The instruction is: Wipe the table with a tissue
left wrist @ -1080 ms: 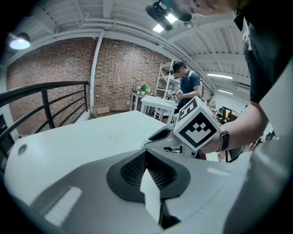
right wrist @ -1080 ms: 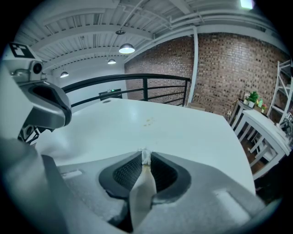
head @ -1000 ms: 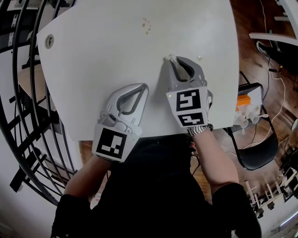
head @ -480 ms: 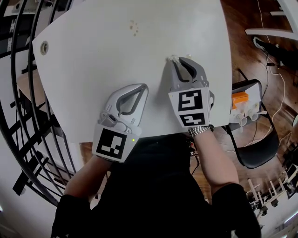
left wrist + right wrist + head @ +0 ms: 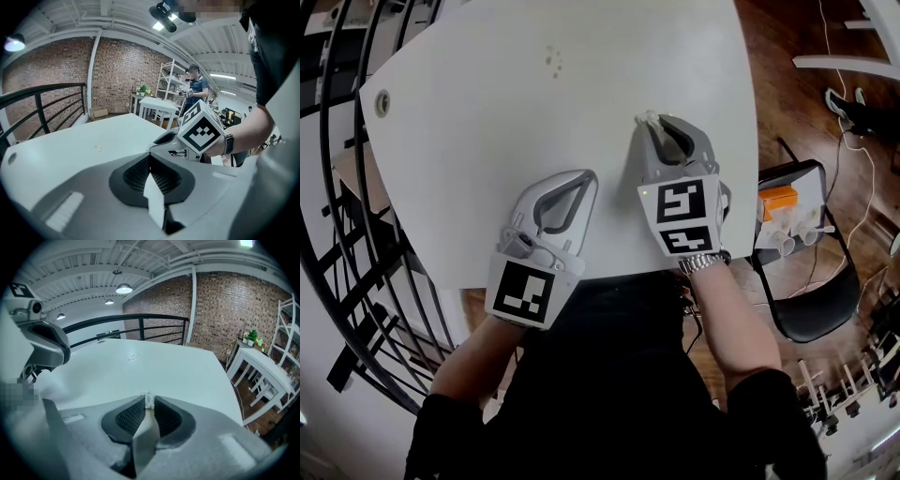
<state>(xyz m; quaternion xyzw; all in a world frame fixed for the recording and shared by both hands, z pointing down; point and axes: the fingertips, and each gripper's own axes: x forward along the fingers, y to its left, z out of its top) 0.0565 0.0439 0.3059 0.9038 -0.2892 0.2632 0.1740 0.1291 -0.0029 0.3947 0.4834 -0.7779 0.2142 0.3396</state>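
Note:
A white round table [image 5: 534, 122] fills the head view. My right gripper [image 5: 649, 122] rests on it at centre right, shut on a small wad of white tissue [image 5: 645, 118] that pokes out at the jaw tips. The right gripper view shows the tissue [image 5: 149, 401] pinched between the closed jaws. A small cluster of brownish specks [image 5: 551, 60] lies farther out on the table, also seen as specks [image 5: 133, 356] ahead of the right gripper. My left gripper [image 5: 592, 175] lies near the table's front edge, shut with nothing in it.
A black metal railing [image 5: 337, 216] curves round the table's left side. A black chair [image 5: 811, 281] with an orange and white object [image 5: 778, 202] stands at the right over wooden floor. A round grommet [image 5: 380, 101] sits in the table's left edge.
Both grippers stay almost in place. The head view has shifted, so the specks and the table edge appear farther left than a second ago.

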